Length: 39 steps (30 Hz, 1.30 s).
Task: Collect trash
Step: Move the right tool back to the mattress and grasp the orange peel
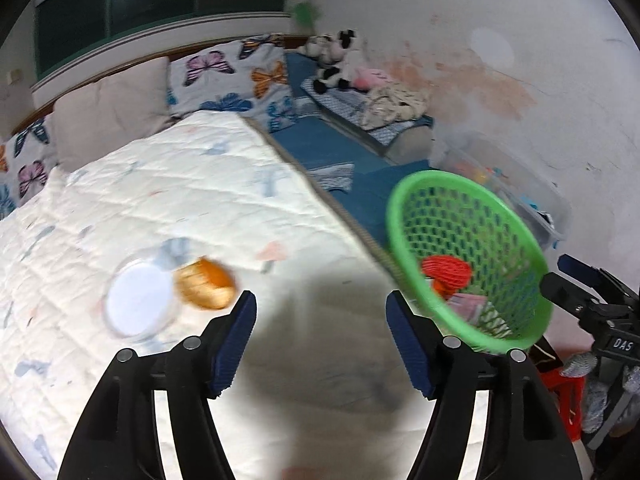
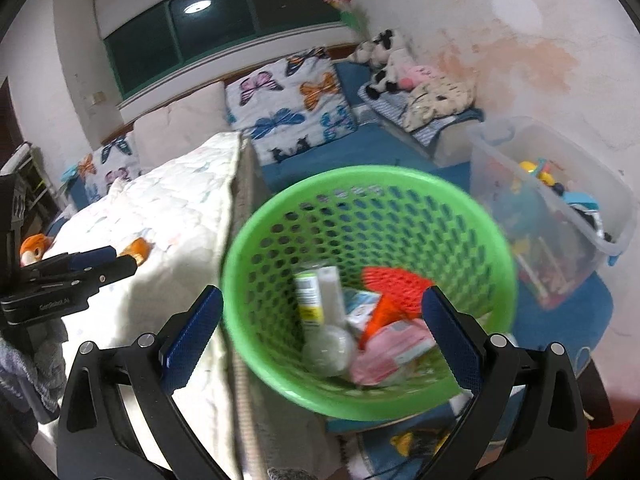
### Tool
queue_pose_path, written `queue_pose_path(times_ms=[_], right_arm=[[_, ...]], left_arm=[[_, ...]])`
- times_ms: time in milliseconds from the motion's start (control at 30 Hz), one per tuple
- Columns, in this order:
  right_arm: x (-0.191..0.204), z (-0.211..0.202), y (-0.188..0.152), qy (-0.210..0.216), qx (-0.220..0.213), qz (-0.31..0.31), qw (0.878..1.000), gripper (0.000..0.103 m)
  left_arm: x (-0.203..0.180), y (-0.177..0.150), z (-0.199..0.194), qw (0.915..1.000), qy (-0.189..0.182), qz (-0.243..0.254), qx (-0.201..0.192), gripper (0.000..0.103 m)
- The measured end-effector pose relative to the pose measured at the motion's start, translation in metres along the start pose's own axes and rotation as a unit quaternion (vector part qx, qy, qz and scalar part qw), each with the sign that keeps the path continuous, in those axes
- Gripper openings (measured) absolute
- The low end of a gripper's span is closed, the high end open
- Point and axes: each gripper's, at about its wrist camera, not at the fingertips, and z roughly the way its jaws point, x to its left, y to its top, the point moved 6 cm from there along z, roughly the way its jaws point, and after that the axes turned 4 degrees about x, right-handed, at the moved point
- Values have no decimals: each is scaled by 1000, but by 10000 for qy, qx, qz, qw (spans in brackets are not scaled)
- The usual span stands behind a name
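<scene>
The left tool (image 1: 321, 312) stands apart and empty over the quilted bed (image 1: 168, 200), short of an orange wrapper (image 1: 206, 289) and a clear round lid (image 1: 138, 299) lying just beside each other; both look light and thin, the lid slippery, so a pinch across an edge seems safest. The right tool (image 2: 322, 312), jaws wide, reaches around the green mesh basket (image 2: 280, 216), though whether its pads press the rim I cannot tell. The basket sits just off the bed's edge, with open quilt between it and the trash.
</scene>
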Motion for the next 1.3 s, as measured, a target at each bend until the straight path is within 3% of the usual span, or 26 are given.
queue_pose_path(times_ms=[467,967,1300], right_arm=[[77,30,4,418,279,-603,9969,98],[152,77,2,890,697,-1244,9858,96],[187,108,-2,1100,1010,-1586,9760,84]], left_arm=[[91,-24,-19,9973,522,-513,13,67],[133,-35,-25,9946,669,-793,26,67],[152,-38,-24,9938,687,-876,60,67]])
